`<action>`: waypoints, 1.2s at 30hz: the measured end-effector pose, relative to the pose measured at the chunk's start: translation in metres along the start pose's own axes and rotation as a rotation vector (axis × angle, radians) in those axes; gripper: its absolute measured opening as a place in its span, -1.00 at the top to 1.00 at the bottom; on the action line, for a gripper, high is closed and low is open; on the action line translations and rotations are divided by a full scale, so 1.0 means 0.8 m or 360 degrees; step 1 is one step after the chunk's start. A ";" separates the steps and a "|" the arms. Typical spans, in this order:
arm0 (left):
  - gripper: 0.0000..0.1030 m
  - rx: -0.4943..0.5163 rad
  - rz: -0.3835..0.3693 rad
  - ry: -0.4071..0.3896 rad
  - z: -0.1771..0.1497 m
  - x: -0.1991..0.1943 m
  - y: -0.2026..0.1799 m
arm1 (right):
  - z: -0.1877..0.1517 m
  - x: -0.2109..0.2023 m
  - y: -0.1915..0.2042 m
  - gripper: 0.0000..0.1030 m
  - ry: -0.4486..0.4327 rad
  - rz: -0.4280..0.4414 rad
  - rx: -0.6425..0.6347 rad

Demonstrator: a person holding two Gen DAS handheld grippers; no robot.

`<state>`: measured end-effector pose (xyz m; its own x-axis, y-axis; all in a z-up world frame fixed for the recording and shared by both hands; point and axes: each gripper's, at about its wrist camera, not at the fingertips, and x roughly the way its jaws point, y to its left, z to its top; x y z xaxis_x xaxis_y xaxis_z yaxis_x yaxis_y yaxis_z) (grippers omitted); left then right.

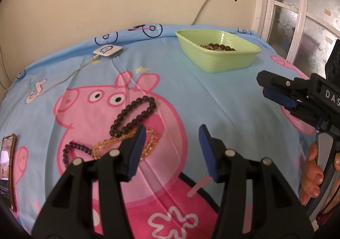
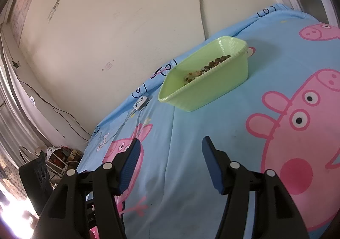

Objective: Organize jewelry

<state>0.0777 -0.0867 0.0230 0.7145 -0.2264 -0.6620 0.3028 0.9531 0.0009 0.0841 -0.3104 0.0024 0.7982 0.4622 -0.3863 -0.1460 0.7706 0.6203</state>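
Three bead bracelets lie on the cartoon pig bedsheet point(image 1: 223, 101): a dark brown one point(image 1: 132, 115), an amber one point(image 1: 125, 143) and a purple one point(image 1: 70, 152). My left gripper point(image 1: 172, 145) is open and empty, its left finger just over the amber bracelet. A green plastic basket point(image 1: 218, 58) at the back holds more bead jewelry point(image 1: 218, 46); it also shows in the right wrist view point(image 2: 208, 88). My right gripper point(image 2: 171, 158) is open and empty above the sheet, short of the basket; it shows at the right edge of the left wrist view point(image 1: 276, 90).
A small white device point(image 1: 108, 50) with a cable lies near the back left. A phone point(image 1: 8, 166) lies at the left edge. The wall and a window frame point(image 1: 265, 5) stand behind the bed. Clutter sits on the floor point(image 2: 59, 158) to the left.
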 end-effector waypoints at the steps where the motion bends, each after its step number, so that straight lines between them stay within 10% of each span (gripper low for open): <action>1: 0.04 0.0001 -0.0001 -0.0002 0.000 0.000 0.000 | 0.000 0.001 0.001 0.30 0.0000 -0.0002 -0.0006; 36: 0.04 0.0011 0.0008 0.0011 0.001 0.001 -0.004 | 0.002 0.003 -0.002 0.30 -0.0001 0.0014 -0.0009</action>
<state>0.0777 -0.0903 0.0226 0.7117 -0.2200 -0.6672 0.3035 0.9528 0.0096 0.0876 -0.3113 0.0014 0.7973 0.4687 -0.3803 -0.1562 0.7689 0.6200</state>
